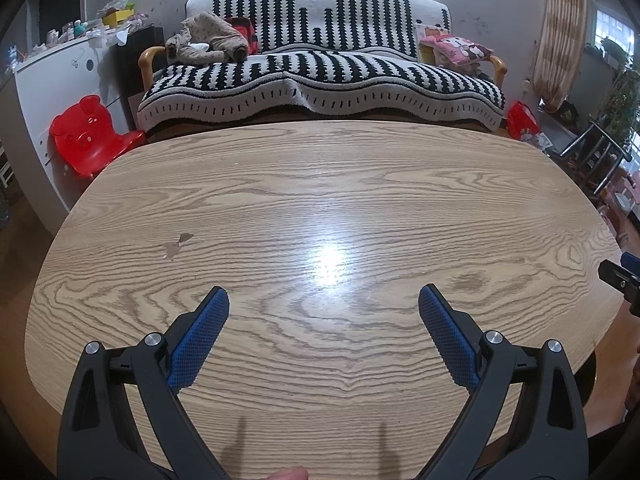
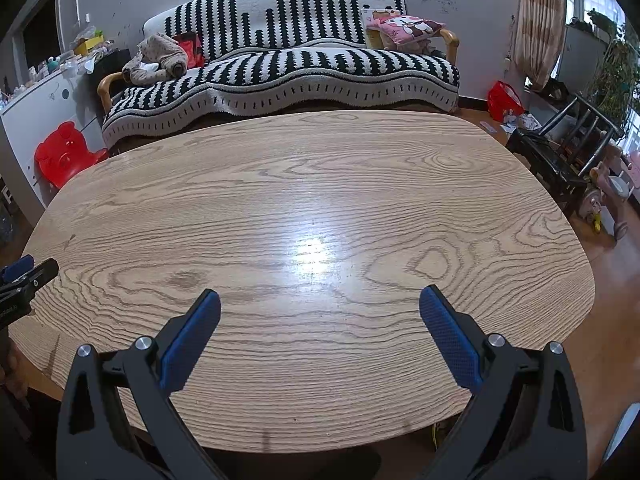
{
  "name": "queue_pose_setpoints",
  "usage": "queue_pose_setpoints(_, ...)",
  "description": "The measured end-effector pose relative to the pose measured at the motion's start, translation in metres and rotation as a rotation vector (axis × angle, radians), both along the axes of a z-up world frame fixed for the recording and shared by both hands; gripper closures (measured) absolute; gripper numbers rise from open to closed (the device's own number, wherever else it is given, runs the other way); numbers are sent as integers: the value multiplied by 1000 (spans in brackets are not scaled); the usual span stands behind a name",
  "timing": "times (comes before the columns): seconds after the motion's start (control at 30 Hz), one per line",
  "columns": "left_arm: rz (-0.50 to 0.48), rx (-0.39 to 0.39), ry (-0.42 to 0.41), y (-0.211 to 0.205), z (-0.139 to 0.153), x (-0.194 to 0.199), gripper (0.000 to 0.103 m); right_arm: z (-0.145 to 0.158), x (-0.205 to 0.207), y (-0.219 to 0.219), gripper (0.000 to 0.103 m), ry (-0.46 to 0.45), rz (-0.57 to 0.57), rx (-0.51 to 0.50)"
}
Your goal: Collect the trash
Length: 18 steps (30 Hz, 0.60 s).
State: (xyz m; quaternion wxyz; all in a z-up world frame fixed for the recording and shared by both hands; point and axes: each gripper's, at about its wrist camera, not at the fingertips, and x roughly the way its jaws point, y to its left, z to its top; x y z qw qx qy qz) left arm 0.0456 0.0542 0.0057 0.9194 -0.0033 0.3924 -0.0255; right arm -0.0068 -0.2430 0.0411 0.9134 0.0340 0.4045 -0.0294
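No trash shows on the oval wooden table [image 1: 320, 208] [image 2: 320, 200] in either view. My left gripper [image 1: 323, 298] hovers over the near part of the tabletop, open, with nothing between its blue-padded fingers. My right gripper [image 2: 320, 300] is likewise open and holds nothing, also above the near side. The tip of the right gripper shows at the right edge of the left wrist view [image 1: 622, 278]. The left gripper's tip appears at the left edge of the right wrist view [image 2: 24, 276]. A small worn patch [image 1: 178, 244] marks the table surface at left.
Behind the table stands a sofa [image 1: 320, 68] with a black-and-white striped cover, a brown garment [image 1: 208, 40] and a pink cushion [image 1: 460, 50]. A red child's chair [image 1: 90, 136] sits at left by a white cabinet [image 1: 52, 80]. A dark chair [image 2: 560, 152] and a red bag [image 2: 505, 101] stand at right.
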Motion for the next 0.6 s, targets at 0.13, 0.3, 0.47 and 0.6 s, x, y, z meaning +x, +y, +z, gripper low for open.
queue_pose_setpoints(0.13,-1,8,-5,1,1,0,10,0,0,0,7,1,0,-1)
queue_pose_setpoints(0.3,-3,9,-4,-1,0,-3,10,-1,0,0,7,3,0,-1)
queue_pose_setpoints(0.47,-7,6,-10,-3,0,-2,10,-2,-1,-2,7,3,2,-1)
queue_pose_setpoints(0.6,-12,10,-15,-3,0,-3,10,-2,-1,-2,7,3,3,-1)
